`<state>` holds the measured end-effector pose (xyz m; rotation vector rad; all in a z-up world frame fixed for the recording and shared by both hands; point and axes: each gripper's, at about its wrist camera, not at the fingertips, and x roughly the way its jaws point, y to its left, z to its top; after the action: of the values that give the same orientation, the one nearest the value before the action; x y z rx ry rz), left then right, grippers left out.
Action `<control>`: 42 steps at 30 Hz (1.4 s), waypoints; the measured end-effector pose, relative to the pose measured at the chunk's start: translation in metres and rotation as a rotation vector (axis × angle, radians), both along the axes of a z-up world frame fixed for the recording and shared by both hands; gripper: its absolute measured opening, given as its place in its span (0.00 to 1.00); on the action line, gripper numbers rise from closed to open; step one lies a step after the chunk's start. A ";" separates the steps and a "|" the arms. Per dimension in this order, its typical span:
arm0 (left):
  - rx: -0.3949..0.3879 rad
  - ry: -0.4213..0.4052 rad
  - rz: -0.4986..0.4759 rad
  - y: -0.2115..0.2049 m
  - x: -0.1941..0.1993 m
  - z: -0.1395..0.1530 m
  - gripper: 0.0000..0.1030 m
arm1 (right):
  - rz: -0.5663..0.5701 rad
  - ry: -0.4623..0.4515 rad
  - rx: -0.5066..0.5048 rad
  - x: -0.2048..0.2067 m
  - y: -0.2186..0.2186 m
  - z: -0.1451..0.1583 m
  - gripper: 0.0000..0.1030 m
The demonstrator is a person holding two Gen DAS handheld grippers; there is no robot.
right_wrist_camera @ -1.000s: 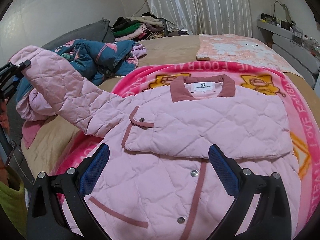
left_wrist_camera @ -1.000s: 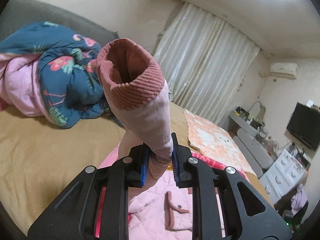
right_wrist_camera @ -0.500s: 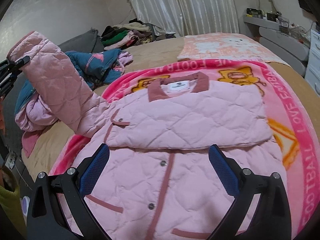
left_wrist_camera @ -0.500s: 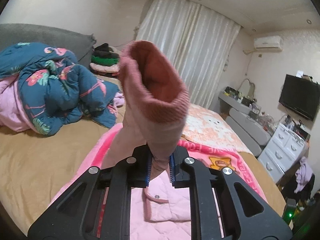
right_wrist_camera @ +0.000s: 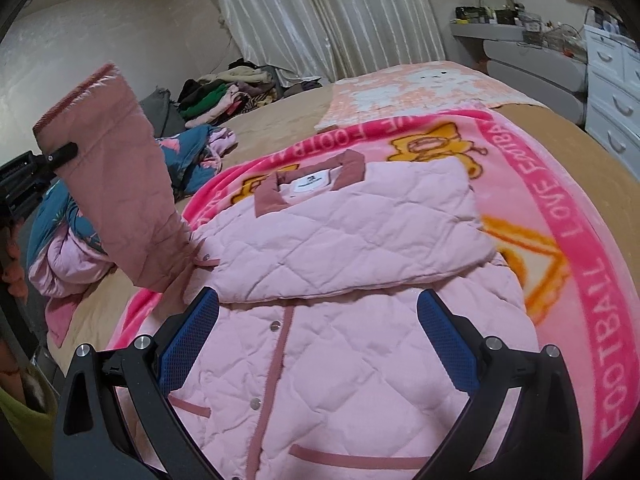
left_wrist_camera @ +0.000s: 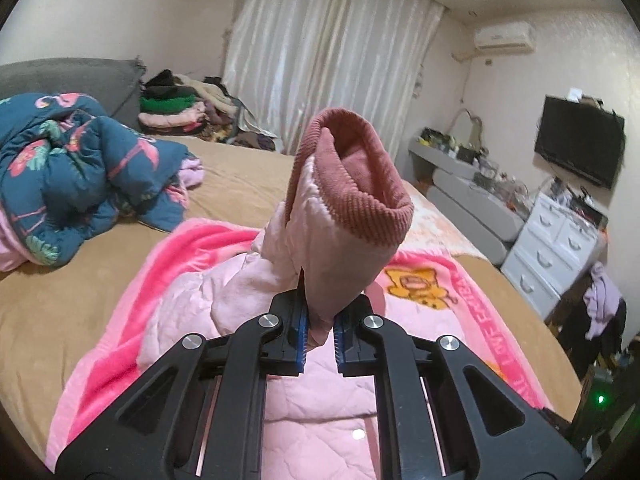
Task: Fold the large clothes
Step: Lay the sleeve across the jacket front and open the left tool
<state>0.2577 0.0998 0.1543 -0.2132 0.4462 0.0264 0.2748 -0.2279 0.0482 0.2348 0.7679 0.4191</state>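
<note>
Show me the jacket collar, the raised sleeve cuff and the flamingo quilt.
jacket collar (right_wrist_camera: 267,202): right wrist view, left flap.
sleeve cuff (left_wrist_camera: 360,210): left wrist view, ribbed front rim.
flamingo quilt (left_wrist_camera: 80,172): left wrist view, bunched middle.

Two grippers: left gripper (left_wrist_camera: 320,334), right gripper (right_wrist_camera: 316,344). One pink quilted jacket (right_wrist_camera: 344,344) on one pink blanket (right_wrist_camera: 576,280) atop one bed (right_wrist_camera: 532,120), plus one crumpled blue floral quilt (left_wrist_camera: 72,160) and one heap of clothes (left_wrist_camera: 188,106) along the bed's far edge. One television (left_wrist_camera: 578,146), one air conditioner (left_wrist_camera: 504,36), one white drawer chest (left_wrist_camera: 556,240), four snap buttons (right_wrist_camera: 275,325) visible on the jacket.
</note>
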 end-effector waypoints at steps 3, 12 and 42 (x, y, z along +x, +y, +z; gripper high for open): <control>0.015 0.028 -0.032 -0.016 0.007 -0.011 0.03 | -0.019 0.011 0.010 0.001 -0.010 -0.005 0.96; 0.070 0.135 -0.127 -0.068 0.022 -0.061 0.03 | -0.083 0.041 0.034 0.000 -0.043 -0.023 0.96; 0.286 0.427 -0.262 -0.152 0.029 -0.188 0.17 | -0.192 0.118 0.083 0.006 -0.086 -0.067 0.96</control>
<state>0.2870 -0.0523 -0.0333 0.1379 0.8853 -0.1231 0.2810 -0.3141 -0.0187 0.4102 0.8366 0.2567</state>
